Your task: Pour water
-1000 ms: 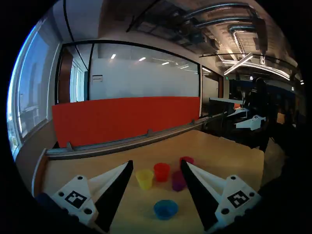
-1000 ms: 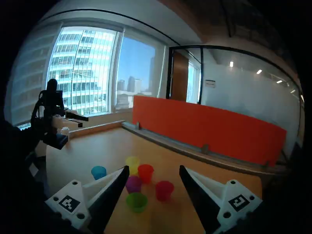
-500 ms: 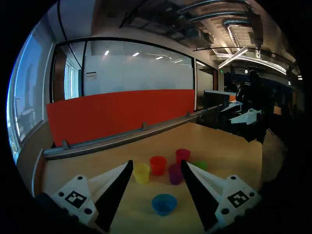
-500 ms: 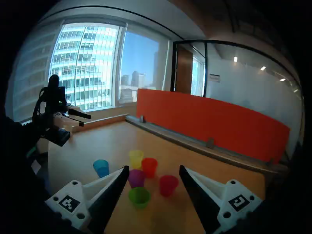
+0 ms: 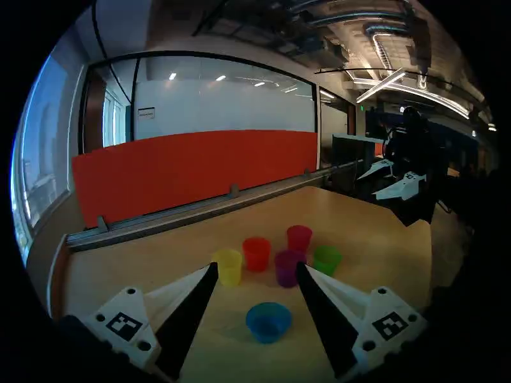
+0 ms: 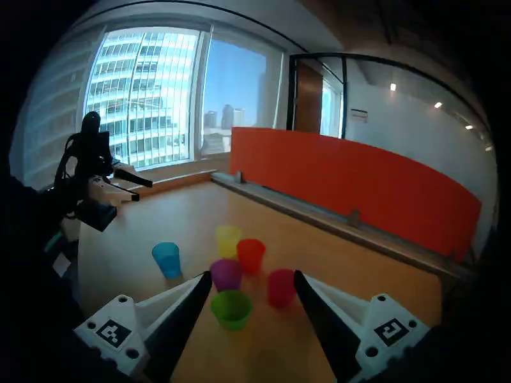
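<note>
Six cups stand on the table point(image 5: 377, 236), all upright with mouths up and long axes vertical; I cannot tell whether any holds water. In the left gripper view the blue cup point(image 5: 269, 321) sits nearest me, apart from the rest, between the fingers of the left gripper point(image 5: 255, 267), whose jaws are spread wide on nothing. Beyond it cluster the yellow cup point(image 5: 228, 266), red cup point(image 5: 257, 253), purple cup point(image 5: 287, 267), pink cup point(image 5: 299, 238) and green cup point(image 5: 326, 259). This view also gives me ceiling pipes point(image 5: 383, 38) and the right gripper point(image 5: 369, 187) far off over the table's right side. The right gripper view gives me the window point(image 6: 147, 108) and the left gripper point(image 6: 144, 192) off to the left. Here the right gripper point(image 6: 251, 274) is likewise spread and empty, with the green cup point(image 6: 231, 309) nearest and the blue cup point(image 6: 167, 258) left of the cluster.
</note>
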`<state>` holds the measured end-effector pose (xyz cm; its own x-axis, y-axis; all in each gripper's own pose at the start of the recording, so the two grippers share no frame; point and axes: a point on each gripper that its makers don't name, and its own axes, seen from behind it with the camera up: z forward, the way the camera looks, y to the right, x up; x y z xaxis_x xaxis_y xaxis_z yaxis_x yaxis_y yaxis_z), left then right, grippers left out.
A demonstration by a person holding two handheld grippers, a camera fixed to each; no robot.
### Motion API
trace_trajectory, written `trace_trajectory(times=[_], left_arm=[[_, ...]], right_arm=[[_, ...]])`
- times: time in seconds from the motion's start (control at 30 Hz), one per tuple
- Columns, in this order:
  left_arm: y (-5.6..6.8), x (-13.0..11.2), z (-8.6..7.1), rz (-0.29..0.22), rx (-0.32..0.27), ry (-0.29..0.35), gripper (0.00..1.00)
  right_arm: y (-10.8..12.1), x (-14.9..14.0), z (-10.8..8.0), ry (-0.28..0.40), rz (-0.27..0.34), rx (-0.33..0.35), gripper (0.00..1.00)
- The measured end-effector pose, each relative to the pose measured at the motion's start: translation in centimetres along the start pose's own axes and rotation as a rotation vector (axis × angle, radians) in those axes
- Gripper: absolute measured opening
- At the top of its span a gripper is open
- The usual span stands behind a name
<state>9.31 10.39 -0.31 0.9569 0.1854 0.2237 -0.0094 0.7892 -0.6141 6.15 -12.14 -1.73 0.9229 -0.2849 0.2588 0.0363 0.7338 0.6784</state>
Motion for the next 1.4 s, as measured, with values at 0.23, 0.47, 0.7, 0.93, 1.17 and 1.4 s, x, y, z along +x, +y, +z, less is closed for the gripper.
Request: trace_trajectory(times=[0.23,0.47,0.7,0.93,1.17,1.4], left_arm=[[-0.1,-2.4,0.7,-0.013,-0.009,-0.038,0.9],[0.1,-4.6,1.3,-0.016,-0.022,-0.064,0.9],[0.4,-7.0,1.9,-0.014,-0.033,-0.094,0.9],[0.8,-8.8,2.3,0.002,-0.044,-0.128,0.9],[1.3,-11.2,2.7,0.015,-0.058,-0.176,0.9],[1.7,-12.7,3.0,0.033,-0.076,-0.22,0.9]], right_arm=[[0.1,-1.4,0.7,-0.028,-0.001,0.005,0.99],[0.1,-2.6,1.4,-0.048,-0.001,0.007,0.99],[0.0,-3.8,2.1,-0.068,0.0,0.01,0.99],[-0.1,-4.4,2.7,-0.08,0.002,0.012,0.99],[0.0,-4.9,3.2,-0.091,0.007,0.017,0.99],[0.0,-5.1,3.8,-0.1,0.0,0.021,0.99]])
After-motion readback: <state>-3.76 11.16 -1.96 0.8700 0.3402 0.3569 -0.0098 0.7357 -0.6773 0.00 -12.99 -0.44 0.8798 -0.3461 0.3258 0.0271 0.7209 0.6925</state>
